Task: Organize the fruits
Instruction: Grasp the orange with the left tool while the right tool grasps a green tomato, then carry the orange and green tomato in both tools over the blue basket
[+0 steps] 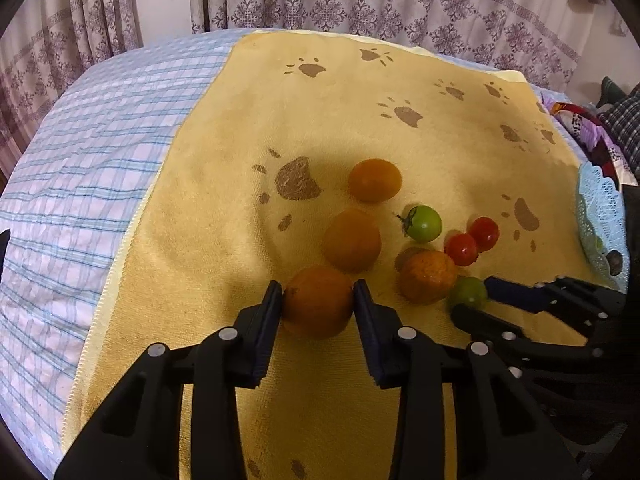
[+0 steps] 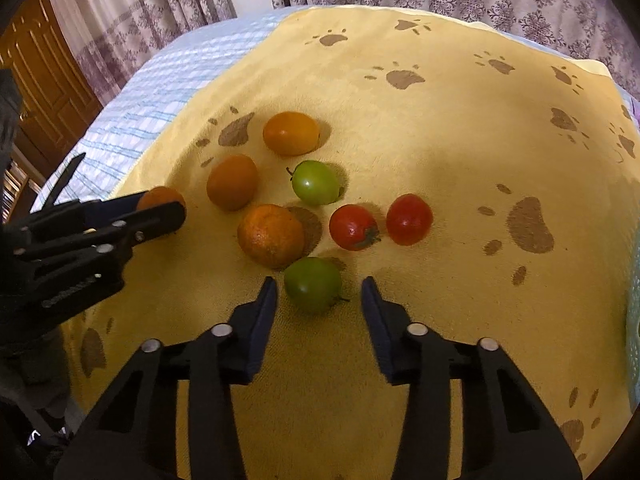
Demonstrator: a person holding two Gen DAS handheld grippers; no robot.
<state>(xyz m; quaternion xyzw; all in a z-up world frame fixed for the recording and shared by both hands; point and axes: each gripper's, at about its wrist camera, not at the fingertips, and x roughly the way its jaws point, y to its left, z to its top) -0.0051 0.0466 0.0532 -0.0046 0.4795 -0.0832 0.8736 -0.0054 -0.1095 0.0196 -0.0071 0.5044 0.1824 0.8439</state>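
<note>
On yellow towel [image 1: 360, 92]: paw-print pattern only; writing unreadable.

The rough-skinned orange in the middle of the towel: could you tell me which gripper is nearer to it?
Right. The right gripper straddles a green tomato touching that rough-skinned orange; the left gripper clamps another orange further off.

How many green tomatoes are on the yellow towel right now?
2. One green tomato lies between the right gripper's fingers; the other green tomato sits farther back, beside the oranges. None looks hidden.
</note>
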